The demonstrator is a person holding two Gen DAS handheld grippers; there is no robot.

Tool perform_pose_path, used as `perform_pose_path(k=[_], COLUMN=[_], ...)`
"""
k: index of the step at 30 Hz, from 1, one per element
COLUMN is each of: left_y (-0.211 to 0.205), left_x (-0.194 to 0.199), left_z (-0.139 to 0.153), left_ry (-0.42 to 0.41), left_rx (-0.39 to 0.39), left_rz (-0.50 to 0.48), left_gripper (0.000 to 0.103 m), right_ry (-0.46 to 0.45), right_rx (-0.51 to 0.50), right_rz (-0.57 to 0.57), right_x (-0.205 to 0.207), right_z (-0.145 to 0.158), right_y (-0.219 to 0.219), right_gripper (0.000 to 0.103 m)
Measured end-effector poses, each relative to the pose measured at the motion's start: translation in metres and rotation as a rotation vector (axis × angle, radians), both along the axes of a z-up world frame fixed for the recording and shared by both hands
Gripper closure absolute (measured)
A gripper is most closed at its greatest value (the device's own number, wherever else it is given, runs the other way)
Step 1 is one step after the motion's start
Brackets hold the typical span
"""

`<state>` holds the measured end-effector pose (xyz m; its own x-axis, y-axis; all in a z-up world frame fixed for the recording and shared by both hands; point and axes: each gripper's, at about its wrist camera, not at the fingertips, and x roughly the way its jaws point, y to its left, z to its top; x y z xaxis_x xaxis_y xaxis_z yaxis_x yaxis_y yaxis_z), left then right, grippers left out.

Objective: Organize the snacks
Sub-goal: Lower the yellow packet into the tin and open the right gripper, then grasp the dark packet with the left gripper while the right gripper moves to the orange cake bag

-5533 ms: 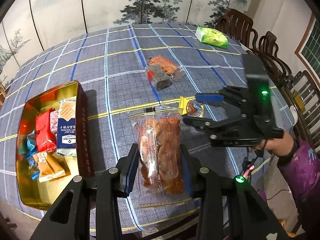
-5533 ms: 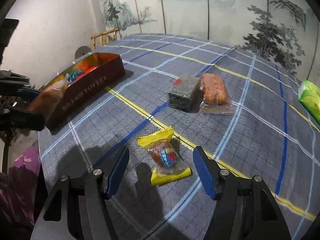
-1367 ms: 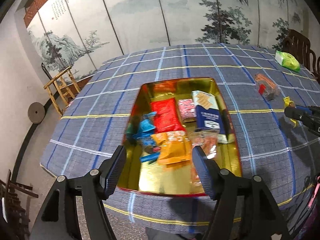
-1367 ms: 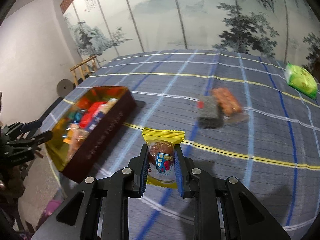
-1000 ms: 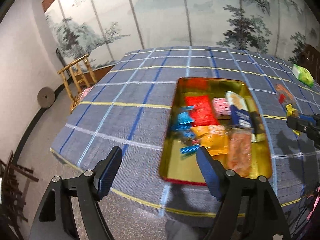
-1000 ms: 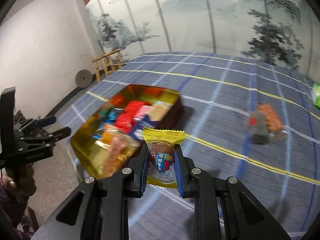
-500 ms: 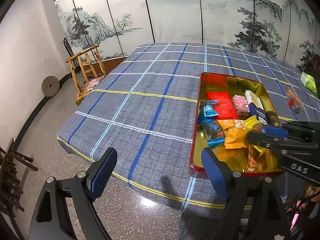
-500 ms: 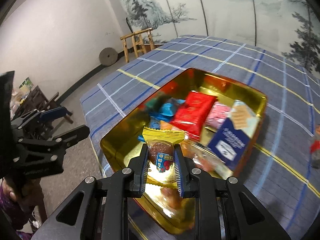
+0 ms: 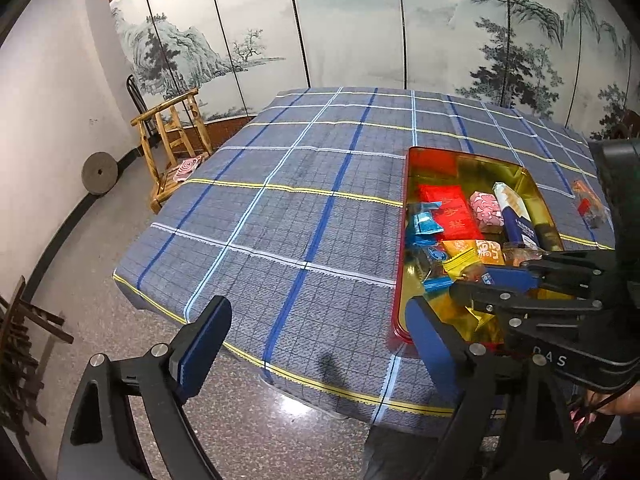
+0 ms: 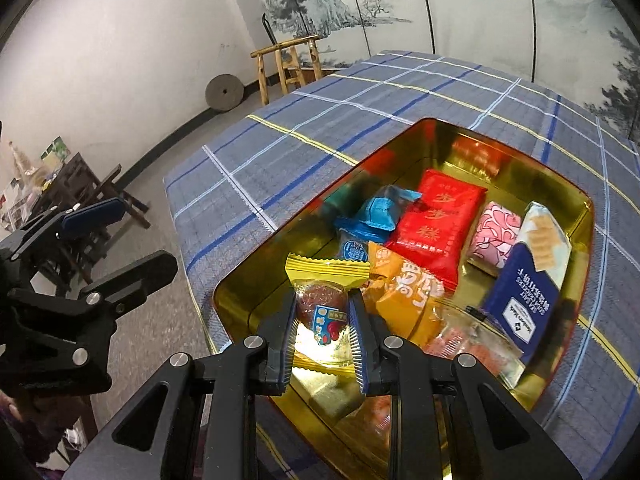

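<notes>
1. Candy is being held by the right claw, jaws clamped on the packet's sides, now hanging over the near end of the tin. Moments ago it was over bare cloth beside the tin, so the carry leg looks done.
2. Left claw is sitting wide apart and holding nothing. It has backed off the tin and is now hanging past the worktop edge, over the floor.
3. Meaning for the task: only the release seems left for this piece. Lowering a bit first would be safer, since the packet is hanging above the tin floor, not touching it as far as I can tell.
4. Tin contents, right wrist view:
   - red pack mid tin
   - pink pack to its right
   - navy cracker box leaning along the right wall
   - blue wrappers left of the red pack
   - orange pack just beside the candy
   - clear bag at the near right
5. Free space: gold floor is showing at the near-left corner, right under the candy.
6. Outside the tin: one more snack is lying on the worktop past the tin, in the left wrist view, so the job isn't finishing yet.
</notes>
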<state>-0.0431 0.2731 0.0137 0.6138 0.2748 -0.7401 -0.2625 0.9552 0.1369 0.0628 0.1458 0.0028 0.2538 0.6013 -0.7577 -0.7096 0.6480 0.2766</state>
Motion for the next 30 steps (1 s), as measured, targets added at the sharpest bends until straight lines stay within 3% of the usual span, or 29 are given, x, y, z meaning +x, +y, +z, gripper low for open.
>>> perform_pose_path(k=[17, 19, 21, 26, 30], left_y=[0.005, 0.005, 0.005, 0.007, 0.008], left_x=[0.003, 0.003, 0.003, 0.003, 0.002], left_z=[-0.008, -0.008, -0.008, -0.008, -0.004], left_ry=[0.02, 0.021, 0.02, 0.026, 0.019], left_rx=[-0.006, -0.007, -0.006, -0.014, -0.011], left_rz=[0.005, 0.004, 0.005, 0.013, 0.01], left_gripper=[0.016, 0.016, 0.016, 0.015, 0.015], right_ry=[0.016, 0.023, 0.022, 0.008, -0.054], right_rx=[-0.005, 0.005, 0.018, 0.049, 0.084], right_rz=[-0.004, -0.009, -0.02, -0.035, -0.08], right_x=[-0.002, 0.0, 0.001, 0.002, 0.001], right_z=[-0.004, -0.003, -0.001, 0.006, 0.021], right_y=[0.011, 0.011, 0.009, -0.001, -0.032], right_gripper=[0.077, 0.074, 0.066, 0.065, 0.063])
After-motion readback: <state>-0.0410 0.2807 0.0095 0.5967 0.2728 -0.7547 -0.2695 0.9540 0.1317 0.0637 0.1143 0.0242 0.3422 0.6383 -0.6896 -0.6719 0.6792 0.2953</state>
